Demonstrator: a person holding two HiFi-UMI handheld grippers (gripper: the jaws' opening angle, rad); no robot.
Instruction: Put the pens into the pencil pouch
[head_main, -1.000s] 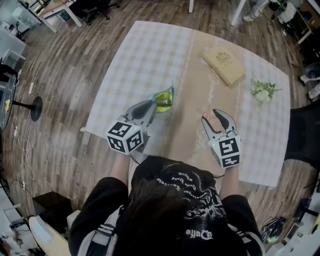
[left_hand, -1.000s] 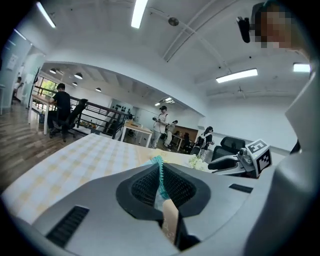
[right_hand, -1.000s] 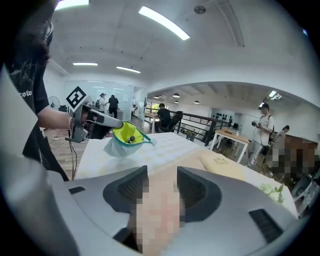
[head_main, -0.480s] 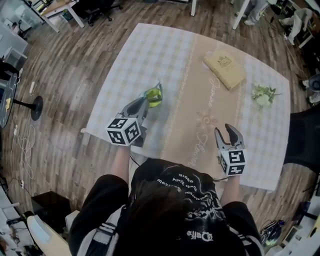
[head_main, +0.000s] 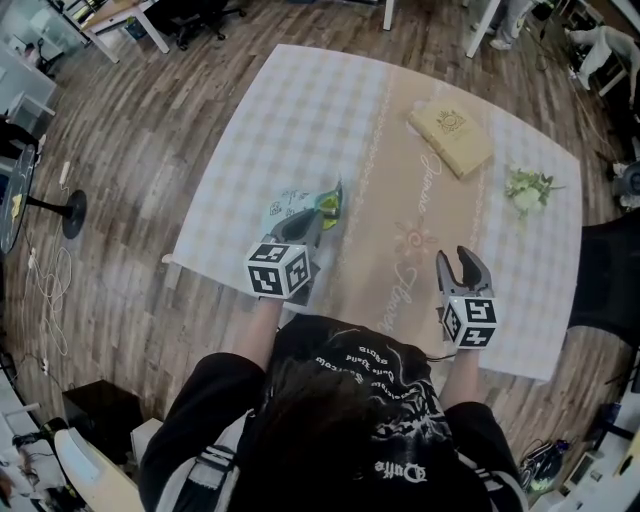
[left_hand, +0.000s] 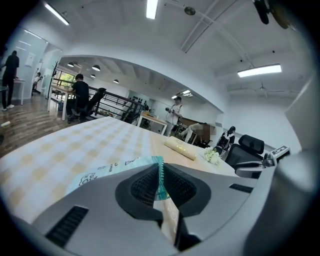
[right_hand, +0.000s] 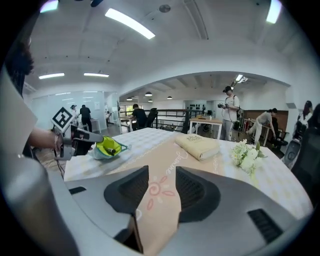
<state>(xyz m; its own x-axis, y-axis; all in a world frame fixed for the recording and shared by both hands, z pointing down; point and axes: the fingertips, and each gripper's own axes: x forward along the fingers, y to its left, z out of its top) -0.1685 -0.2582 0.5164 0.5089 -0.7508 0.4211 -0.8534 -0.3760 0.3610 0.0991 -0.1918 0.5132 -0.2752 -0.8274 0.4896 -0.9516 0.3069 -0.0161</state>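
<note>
Pens seem to be in already.
The left gripper (left_hand: 159, 172) clamps the zip edge of the pouch (head_main: 300, 207) lying just ahead, a pen (right_hand: 111, 149) showing inside. The right gripper (right_hand: 162, 186), well aside, has been narrowing on nothing.

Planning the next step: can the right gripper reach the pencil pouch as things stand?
Probably yes. The right gripper, its jaws just closing somewhat but apart, holds nothing; only bare table runner separates it from the pencil pouch, pinched by the left gripper.
</note>
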